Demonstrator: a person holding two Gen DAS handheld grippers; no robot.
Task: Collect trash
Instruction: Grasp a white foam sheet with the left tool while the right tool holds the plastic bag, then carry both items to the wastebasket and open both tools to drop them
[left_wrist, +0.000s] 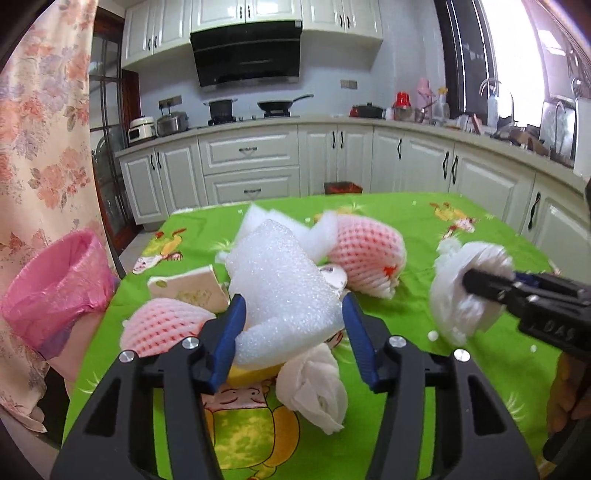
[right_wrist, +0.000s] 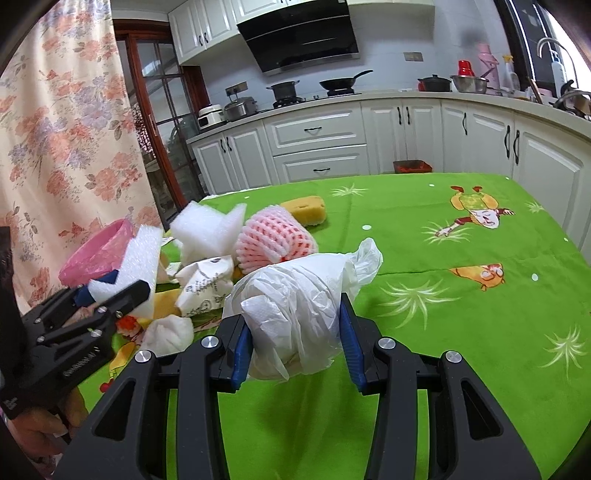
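While the right gripper (right_wrist: 295, 332) has its fingers (right_wrist: 242, 347) clamped on a crumpled plastic bag (right_wrist: 295, 295) just above the green bench (right_wrist: 443, 332), the left gripper (left_wrist: 293, 328) has its fingers partly open around a white foam sheet (left_wrist: 280, 280), touching both sides. Pink foam nets (left_wrist: 364, 254), tissue (left_wrist: 314, 387) and a sponge (right_wrist: 306, 208) lie behind; the pink-lined bin (left_wrist: 55, 288) sits far left.

Left hand-held gripper (left_wrist: 291, 321) gripping, right hand-held gripper (right_wrist: 295, 332) clamped, both angled downward
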